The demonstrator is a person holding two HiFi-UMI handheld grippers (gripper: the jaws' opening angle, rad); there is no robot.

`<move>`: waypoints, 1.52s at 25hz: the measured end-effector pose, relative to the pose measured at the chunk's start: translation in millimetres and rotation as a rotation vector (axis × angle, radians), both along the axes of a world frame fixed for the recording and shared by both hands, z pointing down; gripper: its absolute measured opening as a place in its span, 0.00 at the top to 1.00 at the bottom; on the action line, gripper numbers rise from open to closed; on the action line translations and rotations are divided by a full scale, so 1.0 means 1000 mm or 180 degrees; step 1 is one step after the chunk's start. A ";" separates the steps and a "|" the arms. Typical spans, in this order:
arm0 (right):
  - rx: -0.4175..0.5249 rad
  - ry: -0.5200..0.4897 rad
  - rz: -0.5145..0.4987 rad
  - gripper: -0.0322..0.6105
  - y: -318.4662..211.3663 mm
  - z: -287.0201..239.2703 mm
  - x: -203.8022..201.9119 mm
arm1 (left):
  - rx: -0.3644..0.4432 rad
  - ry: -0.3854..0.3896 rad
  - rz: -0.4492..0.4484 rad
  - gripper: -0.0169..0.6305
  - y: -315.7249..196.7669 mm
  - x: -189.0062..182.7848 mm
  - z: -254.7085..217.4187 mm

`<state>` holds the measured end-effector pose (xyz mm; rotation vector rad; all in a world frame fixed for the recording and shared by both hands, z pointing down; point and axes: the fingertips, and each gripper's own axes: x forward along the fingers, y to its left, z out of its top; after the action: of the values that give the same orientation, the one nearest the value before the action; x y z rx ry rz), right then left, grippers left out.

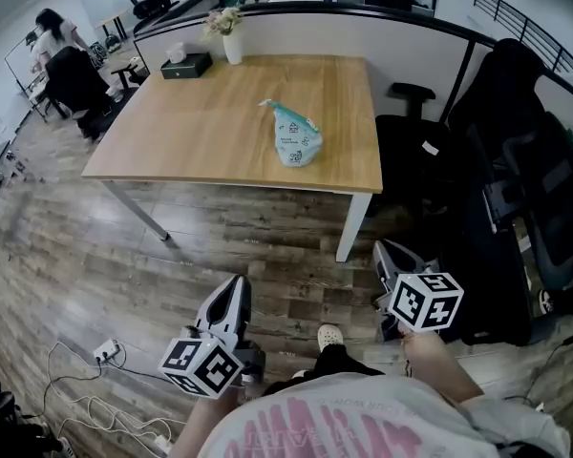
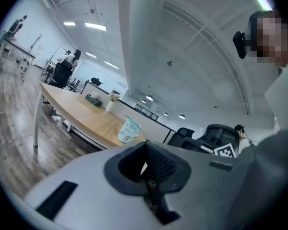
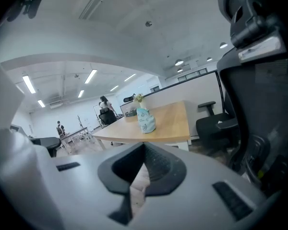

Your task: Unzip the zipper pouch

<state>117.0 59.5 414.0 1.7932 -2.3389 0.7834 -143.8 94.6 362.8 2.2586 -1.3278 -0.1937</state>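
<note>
The zipper pouch point(image 1: 296, 136), pale teal with a printed pattern, lies on the wooden table point(image 1: 201, 132) near its front right part. It also shows far off in the left gripper view as the pouch point(image 2: 129, 130) and in the right gripper view as the pouch point(image 3: 146, 120). Both grippers are held low over the floor, well short of the table. My left gripper point(image 1: 237, 289) is shut and holds nothing, and so is my right gripper point(image 1: 386, 253). In their own views the left gripper point(image 2: 145, 150) and right gripper point(image 3: 144, 150) show closed jaws pointing toward the table.
A dark tissue box point(image 1: 186, 65) and a white vase with flowers point(image 1: 231, 41) stand at the table's far edge against a partition. Black office chairs point(image 1: 516, 189) crowd the right side. A power strip with cables point(image 1: 105, 353) lies on the floor at left. A person point(image 1: 53, 31) sits far left.
</note>
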 end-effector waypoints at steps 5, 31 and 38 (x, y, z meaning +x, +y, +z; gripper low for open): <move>0.0056 0.0045 -0.0059 0.95 -0.057 -0.013 0.013 | 0.0086 0.0057 -0.0032 0.97 -0.055 0.017 -0.013; 0.0024 -0.0125 -0.0949 0.80 -0.260 0.024 -0.037 | -0.0189 0.0018 -0.0002 0.97 -0.246 0.050 0.032; 0.0199 0.0150 -0.1104 0.75 -0.313 0.010 -0.057 | -0.0176 -0.0056 0.0192 0.97 -0.301 0.052 0.031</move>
<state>59.9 -253.1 423.9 1.3488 -2.5651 0.6160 -92.1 -206.8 393.5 2.2552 -1.2566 -0.1150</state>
